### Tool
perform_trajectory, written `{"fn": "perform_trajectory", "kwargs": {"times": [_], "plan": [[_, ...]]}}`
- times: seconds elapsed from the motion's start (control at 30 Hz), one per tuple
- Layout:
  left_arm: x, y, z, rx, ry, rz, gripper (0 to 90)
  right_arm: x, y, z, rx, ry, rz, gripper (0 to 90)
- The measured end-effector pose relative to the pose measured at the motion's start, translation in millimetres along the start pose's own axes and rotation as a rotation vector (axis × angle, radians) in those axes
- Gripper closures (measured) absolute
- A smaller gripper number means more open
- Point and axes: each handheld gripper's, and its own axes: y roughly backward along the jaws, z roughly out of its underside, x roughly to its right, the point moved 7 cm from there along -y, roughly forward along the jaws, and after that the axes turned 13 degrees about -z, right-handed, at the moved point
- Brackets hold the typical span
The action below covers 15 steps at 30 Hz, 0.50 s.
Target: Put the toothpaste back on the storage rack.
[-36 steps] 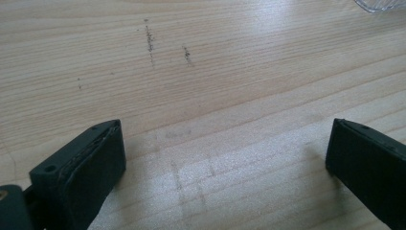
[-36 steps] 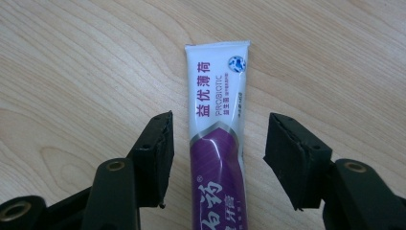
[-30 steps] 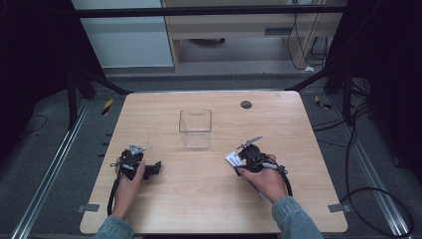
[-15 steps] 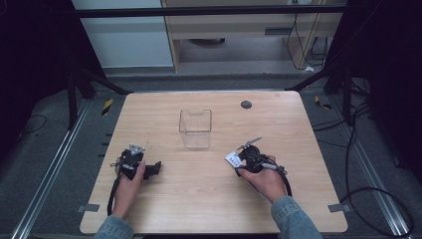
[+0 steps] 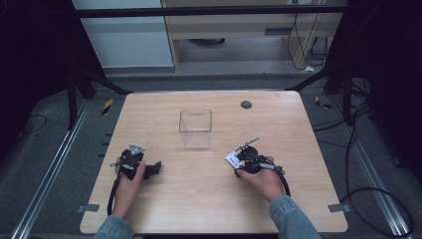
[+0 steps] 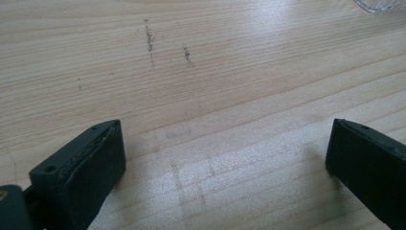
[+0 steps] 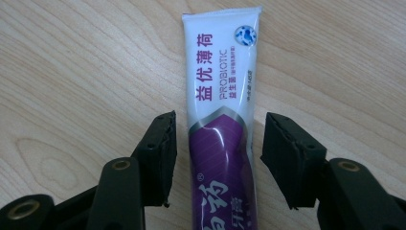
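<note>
Toothpaste handling begins from the largest item in the scene. The wooden counter [image 5: 209, 199] carries everything. A clear box [image 5: 195, 128] stands upright near its middle, well apart from both hands, and a small dark disc [image 5: 246, 104] lies farther back.

The left gripper [image 5: 157, 167] rests on the counter at the left side. Its jaws stand wide apart with bare wood between them.

The right gripper [image 7: 216, 148] is low over the counter at the right side, straddling the tube [image 7: 222, 115]. Its jaws have just been closing a little, with the tube between them, but a gap shows on each side of the tube, so the pads [image 7: 163, 143] do not yet press on it and nothing is held.

The tube lies flat on the counter, right of the box and well short of it. Its long axis runs along the gripper's own line, between the jaws. The flat crimped end, white with printed characters, points away from the gripper; the purple part runs back under it, and the cap end is out of sight.

Handling judgement: the tube is probably light, soft and smooth-skinned. It will dent under a hard squeeze and may slide in the pads. Take hold across its width at the fuller purple body, not at the thin crimp, with moderate pressure.
</note>
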Motion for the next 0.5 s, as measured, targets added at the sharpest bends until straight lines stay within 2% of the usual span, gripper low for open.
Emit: {"fn": "perform_trajectory", "kwargs": {"times": [0.5], "plan": [[0.1,-0.1,-0.1,0.002,0.001,0.001,0.0,-0.4,-2.2,-1.3,-0.026,-0.002,-0.001,49.3]]}}
